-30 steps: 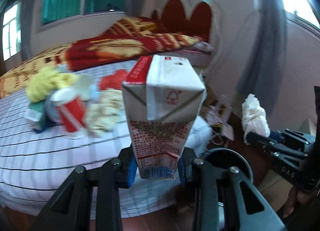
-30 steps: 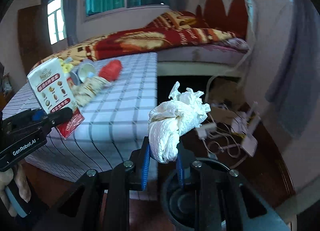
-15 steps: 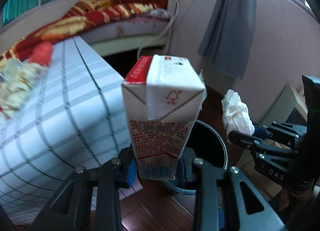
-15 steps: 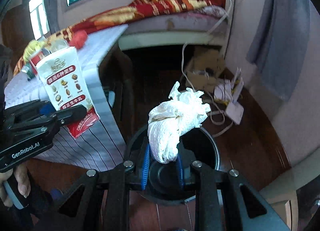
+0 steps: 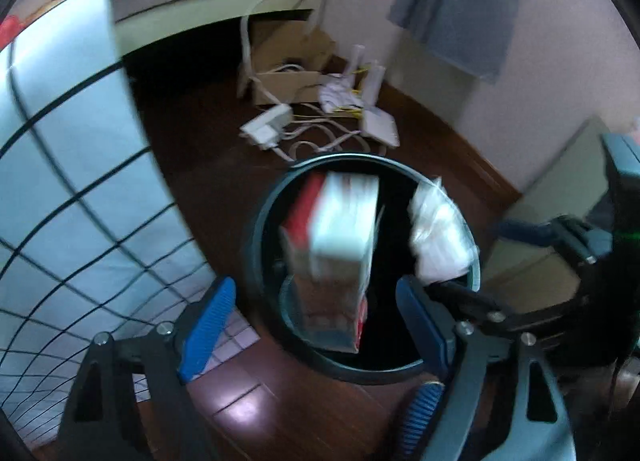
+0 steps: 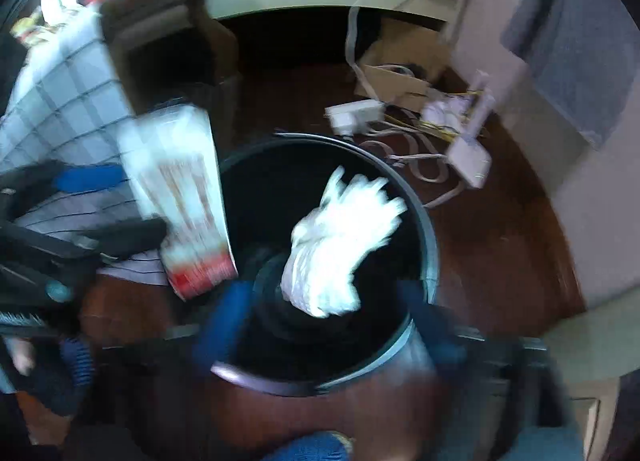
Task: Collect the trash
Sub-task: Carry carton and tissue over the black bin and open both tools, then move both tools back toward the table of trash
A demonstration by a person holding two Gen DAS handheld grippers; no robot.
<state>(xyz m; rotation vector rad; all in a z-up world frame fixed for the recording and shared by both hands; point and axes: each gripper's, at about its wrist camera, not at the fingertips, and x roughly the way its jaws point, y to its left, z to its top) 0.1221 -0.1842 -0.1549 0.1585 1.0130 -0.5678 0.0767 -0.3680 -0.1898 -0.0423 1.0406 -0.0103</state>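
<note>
While both claws hang wide apart over bin (image 5: pixel 260 229), milk carton (image 5: pixel 336 245) and tissue wad (image 6: pixel 340 245) drop in. More trash on bed (image 6: pixel 52 73) maybe left.

left claw (image 5: pixel 316 321); right claw (image 6: pixel 328 325).

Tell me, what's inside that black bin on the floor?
Over the black bin's mouth, a blurred milk carton and a crumpled white tissue seem to be dropping in. The dark bottom hides anything else.

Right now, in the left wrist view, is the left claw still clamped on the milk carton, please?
No, the left claw stands wide open and the milk carton is blurred over the black bin, touching neither blue pad.
</note>
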